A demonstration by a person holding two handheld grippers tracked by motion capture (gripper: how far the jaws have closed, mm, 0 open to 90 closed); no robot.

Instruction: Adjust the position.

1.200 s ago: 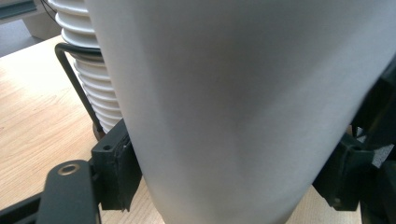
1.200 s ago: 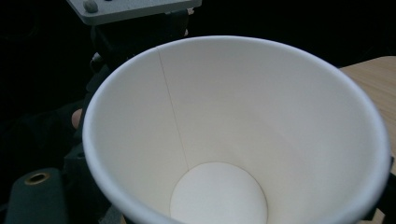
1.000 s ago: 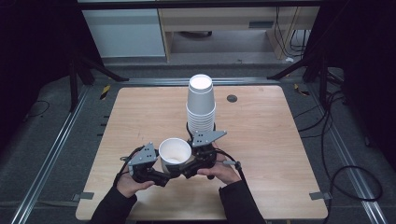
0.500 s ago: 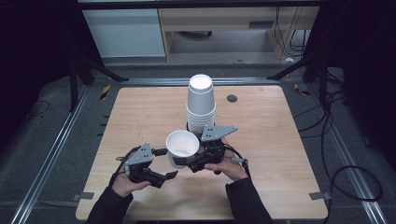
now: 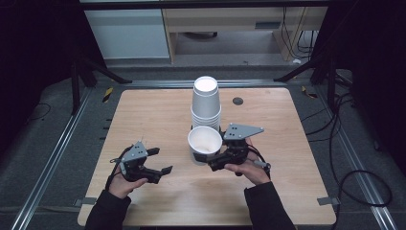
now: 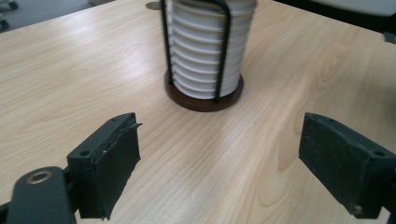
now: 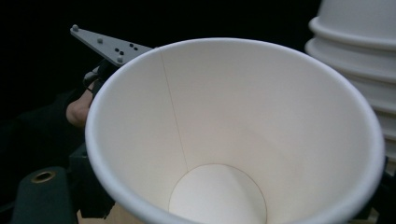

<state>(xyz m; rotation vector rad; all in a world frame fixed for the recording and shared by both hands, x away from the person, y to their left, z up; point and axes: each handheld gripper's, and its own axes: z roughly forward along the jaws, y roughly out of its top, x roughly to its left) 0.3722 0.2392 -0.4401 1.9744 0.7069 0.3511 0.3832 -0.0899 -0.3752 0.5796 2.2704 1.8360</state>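
On the table (image 5: 143,115), left claw (image 5: 160,161) has released the cup (image 5: 205,143), withdrawn.

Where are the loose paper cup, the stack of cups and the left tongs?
loose paper cup (image 5: 205,139): high view, inside of its open mouth.
stack of cups (image 5: 206,98): high view, side of the top cup.
left tongs (image 5: 160,161): high view, midway between the tips.

Pale matt wood-grain table (image 5: 143,115); white paper cup (image 5: 205,141), smooth matt inside; ribbed white stack of cups (image 6: 203,56) in black wire holder (image 6: 223,51); grippers matt black.
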